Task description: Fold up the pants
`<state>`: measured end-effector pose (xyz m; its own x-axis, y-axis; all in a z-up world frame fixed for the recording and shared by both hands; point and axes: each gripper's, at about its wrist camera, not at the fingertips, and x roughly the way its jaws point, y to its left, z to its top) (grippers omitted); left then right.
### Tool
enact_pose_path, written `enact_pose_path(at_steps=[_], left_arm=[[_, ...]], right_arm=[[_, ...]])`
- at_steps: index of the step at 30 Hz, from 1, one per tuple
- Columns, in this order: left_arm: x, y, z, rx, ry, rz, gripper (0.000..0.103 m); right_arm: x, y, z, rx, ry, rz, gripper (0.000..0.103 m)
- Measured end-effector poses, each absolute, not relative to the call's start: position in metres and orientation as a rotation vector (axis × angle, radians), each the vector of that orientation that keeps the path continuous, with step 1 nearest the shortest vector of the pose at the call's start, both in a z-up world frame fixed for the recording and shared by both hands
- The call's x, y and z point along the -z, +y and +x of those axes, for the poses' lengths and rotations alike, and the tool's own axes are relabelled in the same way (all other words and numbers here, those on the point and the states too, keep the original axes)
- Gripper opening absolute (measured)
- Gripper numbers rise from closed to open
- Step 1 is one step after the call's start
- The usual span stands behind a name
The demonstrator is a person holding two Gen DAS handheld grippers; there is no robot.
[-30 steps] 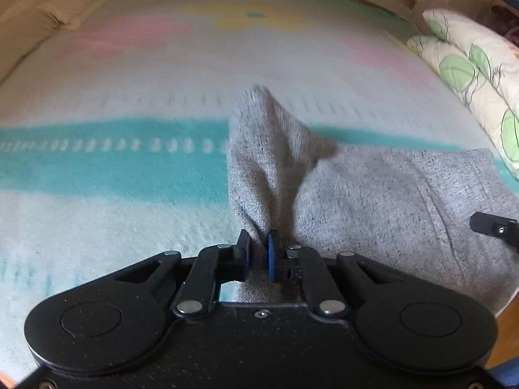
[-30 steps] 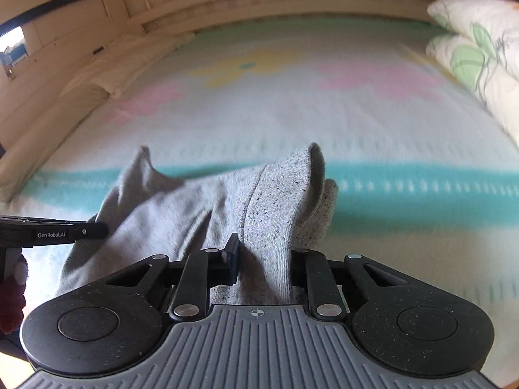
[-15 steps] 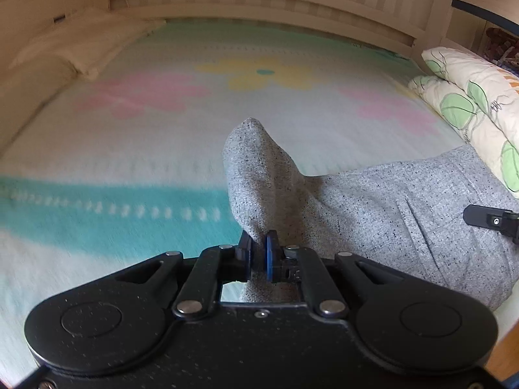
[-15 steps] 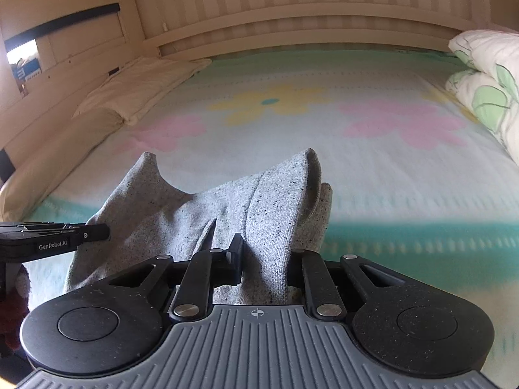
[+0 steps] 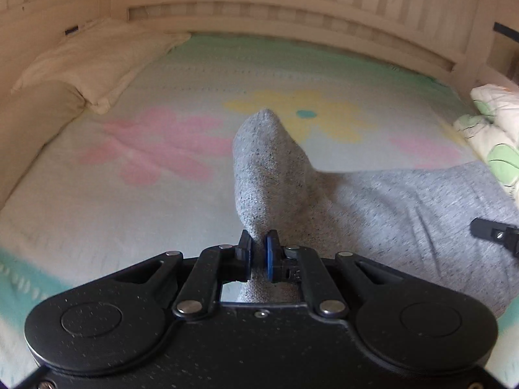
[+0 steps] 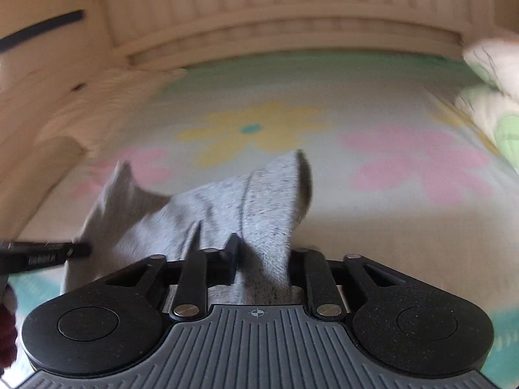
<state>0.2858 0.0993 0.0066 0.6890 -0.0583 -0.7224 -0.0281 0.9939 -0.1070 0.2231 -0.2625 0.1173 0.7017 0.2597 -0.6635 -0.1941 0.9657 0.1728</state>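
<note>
Two hand-held grippers are mine here, one in each hand, above a bed [image 5: 181,194] whose blanket [image 6: 373,227] carries pink and yellow flowers and teal stripes. A pale wooden slatted bed frame [image 5: 292,9] runs along the far side. A cream pillow [image 5: 97,58] lies against the far left corner, and leaf-printed pillows [image 5: 493,136] are stacked at the right edge. The grey sweatpants [image 5: 389,207] hang between my grippers, raised off the blanket near the bed's close edge, the cloth stretching from one grip to the other. My left hand-held gripper [image 5: 259,256] is clamped on one edge of the fabric, which peaks up just past its blue pads [image 5: 270,256]. My right hand-held gripper [image 6: 262,259] is closed on the other edge, a thicker fold bunched between its fingers [image 6: 232,253]. The right wrist view is blurred.
</note>
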Motion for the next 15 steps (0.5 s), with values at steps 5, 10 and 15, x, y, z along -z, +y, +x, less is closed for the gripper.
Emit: enact_pose_path(at_steps=[5,10,15], left_arm=[[0.036,0.108,0.319,-0.168,0.935,-0.036,0.018],[0.031,0.125,0.319,-0.189,0.94,-0.114,0.019],[0.009,0.122,0.301,-0.179,0.881,-0.122,0.02]], right_arm=[[-0.099,-0.27,0.23,-0.189,0.815,0.098,0.027],[-0.106,-0.279,0.22,-0.218,0.783,0.125,0.027],[-0.115,-0.28,0.215,-0.252,0.791,0.165,0.027]])
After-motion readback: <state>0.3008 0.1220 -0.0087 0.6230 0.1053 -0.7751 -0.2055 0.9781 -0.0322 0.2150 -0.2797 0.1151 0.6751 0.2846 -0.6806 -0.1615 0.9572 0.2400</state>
